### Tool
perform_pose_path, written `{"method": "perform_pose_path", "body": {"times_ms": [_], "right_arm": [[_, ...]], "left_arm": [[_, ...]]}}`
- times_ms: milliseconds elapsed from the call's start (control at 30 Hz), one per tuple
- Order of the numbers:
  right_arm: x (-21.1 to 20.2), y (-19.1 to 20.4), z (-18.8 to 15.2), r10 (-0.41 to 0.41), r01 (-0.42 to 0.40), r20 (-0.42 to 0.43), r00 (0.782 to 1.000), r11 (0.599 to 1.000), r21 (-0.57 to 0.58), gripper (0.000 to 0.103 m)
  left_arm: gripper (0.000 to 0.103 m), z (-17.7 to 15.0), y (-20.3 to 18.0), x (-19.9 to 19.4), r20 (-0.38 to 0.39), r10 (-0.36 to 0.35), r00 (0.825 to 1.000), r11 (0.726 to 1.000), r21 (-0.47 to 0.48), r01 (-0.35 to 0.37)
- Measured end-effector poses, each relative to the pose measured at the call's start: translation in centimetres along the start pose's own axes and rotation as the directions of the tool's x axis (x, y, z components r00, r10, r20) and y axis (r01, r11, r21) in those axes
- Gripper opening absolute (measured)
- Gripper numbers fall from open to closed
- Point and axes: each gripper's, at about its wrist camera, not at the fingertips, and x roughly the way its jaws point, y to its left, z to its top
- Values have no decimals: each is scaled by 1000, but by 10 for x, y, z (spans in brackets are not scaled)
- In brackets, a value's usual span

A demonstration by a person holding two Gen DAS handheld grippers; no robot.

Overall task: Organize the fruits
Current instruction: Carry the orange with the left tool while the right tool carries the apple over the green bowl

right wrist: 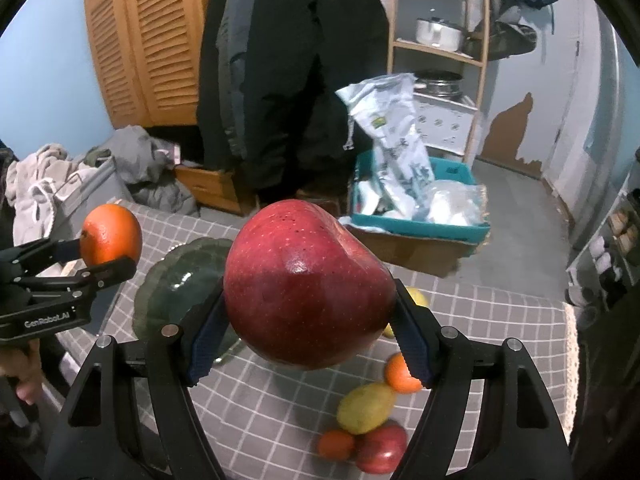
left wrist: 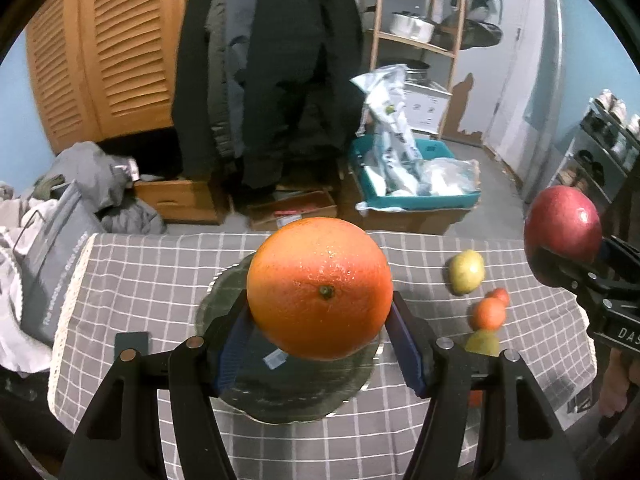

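My left gripper [left wrist: 320, 316] is shut on a large orange [left wrist: 319, 288] and holds it above a dark green glass plate [left wrist: 240, 392]. The orange and left gripper also show in the right wrist view [right wrist: 111, 235]. My right gripper [right wrist: 310, 320] is shut on a big red apple [right wrist: 308, 292], held above the table right of the plate [right wrist: 176, 280]. The apple shows at the right in the left wrist view [left wrist: 562, 236]. Loose fruit lies on the checked cloth: a yellow-green fruit [left wrist: 466, 272], small oranges [left wrist: 488, 312], a lemon-like fruit [right wrist: 366, 408], a red apple [right wrist: 380, 450].
The table has a grey checked cloth [left wrist: 140, 280] with a lace edge. Beyond it stand a teal crate of bags [left wrist: 416, 184], cardboard boxes, hanging coats [left wrist: 280, 80], a wooden louvred cabinet and a shelf with pots [right wrist: 440, 36]. Clothes are piled at the left.
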Motion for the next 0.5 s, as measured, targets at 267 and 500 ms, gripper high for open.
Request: {"method": "perform_pose_path", "body": {"times_ms": [267,500], "right_arm": [[35,33,6,40,-42,-55,998,998,-37,75],[74,62,5,74,-82,-117,990,994,-70,75]], "left_arm": [[66,-8,33,15,-44,49,998,998,-46,-51],[66,-21,59,43,-119,73,990,992,-89,-84]]}}
